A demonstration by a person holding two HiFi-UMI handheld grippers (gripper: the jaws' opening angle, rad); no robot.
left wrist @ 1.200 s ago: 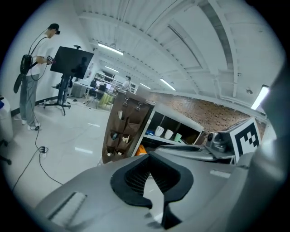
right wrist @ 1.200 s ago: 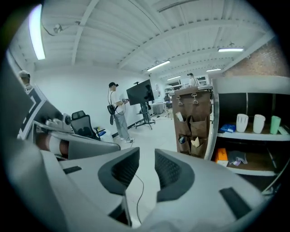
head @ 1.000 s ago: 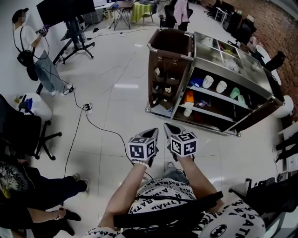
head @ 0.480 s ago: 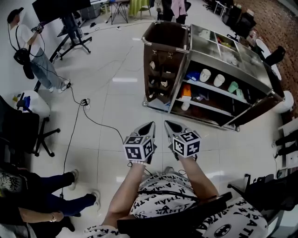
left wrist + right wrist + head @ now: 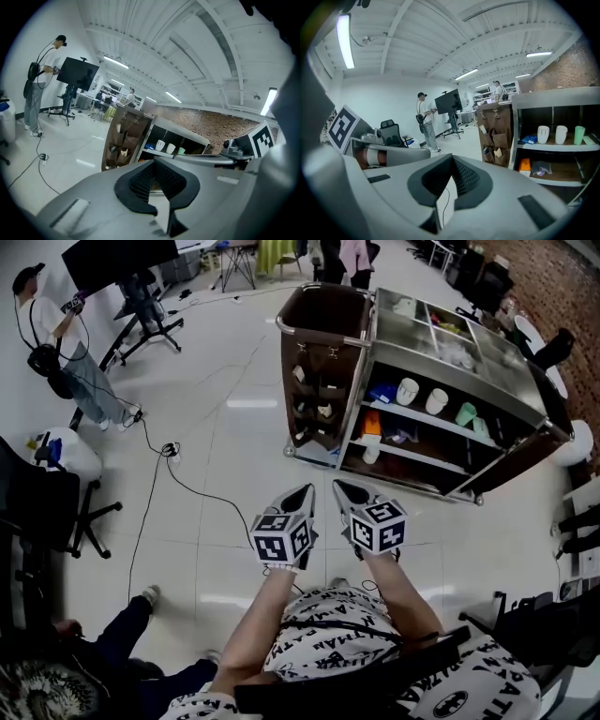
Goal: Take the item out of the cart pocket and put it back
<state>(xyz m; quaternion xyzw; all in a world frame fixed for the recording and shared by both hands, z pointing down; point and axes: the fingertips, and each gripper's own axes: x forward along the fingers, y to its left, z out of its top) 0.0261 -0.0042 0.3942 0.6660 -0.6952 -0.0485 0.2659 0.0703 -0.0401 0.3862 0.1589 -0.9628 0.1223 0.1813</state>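
The service cart (image 5: pixel 450 362) stands ahead on the white floor. A brown hanging pocket panel (image 5: pixel 317 395) covers its left end, with small light items (image 5: pixel 323 412) poking out of several pockets. Both grippers are held side by side well short of the cart, nothing between their jaws. My left gripper (image 5: pixel 305 491) is shut, and so is my right gripper (image 5: pixel 340 487). In the left gripper view the pocket panel (image 5: pixel 124 140) lies beyond the shut left gripper (image 5: pixel 157 185). The right gripper view shows the pocket panel (image 5: pixel 494 136) past the shut right gripper (image 5: pixel 447 180).
White cups (image 5: pixel 406 391) and a green cup (image 5: pixel 466 413) sit on the cart's upper shelf, an orange box (image 5: pixel 372 426) below. A black cable (image 5: pixel 178 486) trails over the floor at left. An office chair (image 5: pixel 47 507), a person (image 5: pixel 56 334) and a screen on a stand (image 5: pixel 122 263) are further left.
The cart has shifted left in the head view. The grippers stay shut and side by side. A seated person's legs at lower left have moved.
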